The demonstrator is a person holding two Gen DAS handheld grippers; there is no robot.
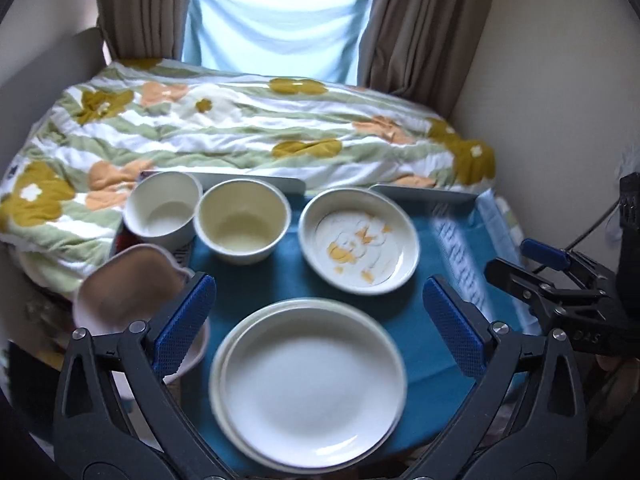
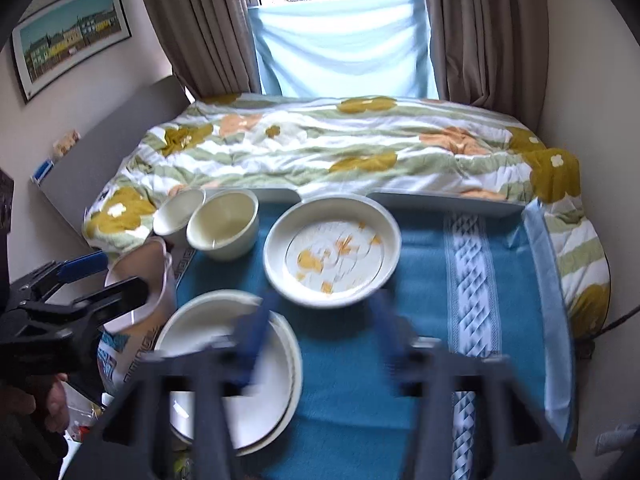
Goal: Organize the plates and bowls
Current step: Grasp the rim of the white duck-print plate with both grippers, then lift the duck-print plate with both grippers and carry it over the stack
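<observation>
Stacked white round plates (image 1: 308,392) lie at the bottom centre of my left wrist view on the teal blue cloth (image 1: 432,264), framed by my left gripper (image 1: 320,328), whose jaws stand wide with nothing gripped. Above them, a shallow white dish with orange-yellow print (image 1: 360,240) sits right of centre, and two cream bowls (image 1: 242,222) stand side by side at its left. My right gripper (image 2: 320,340), blurred, also stands wide and empty above the plates.

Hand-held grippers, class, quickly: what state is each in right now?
Left hand-held gripper: open, holding nothing.
Right hand-held gripper: open, holding nothing, though blurred.
</observation>
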